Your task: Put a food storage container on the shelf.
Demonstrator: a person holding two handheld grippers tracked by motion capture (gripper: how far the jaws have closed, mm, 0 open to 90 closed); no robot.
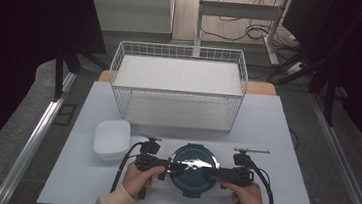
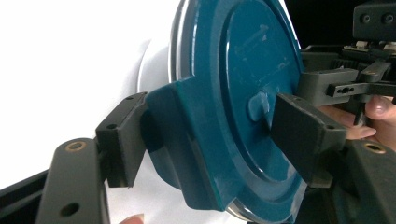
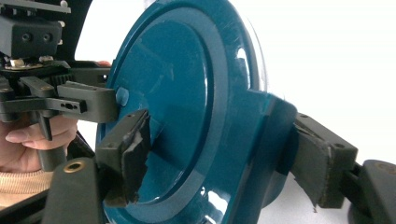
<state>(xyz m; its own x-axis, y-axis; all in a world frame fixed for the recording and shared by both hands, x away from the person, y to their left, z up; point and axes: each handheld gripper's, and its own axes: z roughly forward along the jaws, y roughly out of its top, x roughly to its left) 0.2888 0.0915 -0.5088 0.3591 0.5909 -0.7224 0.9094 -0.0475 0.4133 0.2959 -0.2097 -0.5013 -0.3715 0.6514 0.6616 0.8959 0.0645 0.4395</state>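
A white wire basket (image 1: pixel 177 89) stands behind a white dish (image 1: pixel 111 138) on the table (image 1: pixel 275 141).

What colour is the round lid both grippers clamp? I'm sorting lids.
Dark teal blue lid, clearest in the right gripper view.

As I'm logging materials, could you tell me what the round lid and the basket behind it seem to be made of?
Round lid: probably glossy teal plastic, given its moulded latch tabs and sharp highlights. Basket: likely white-coated metal wire, judging by its thin open grid walls.
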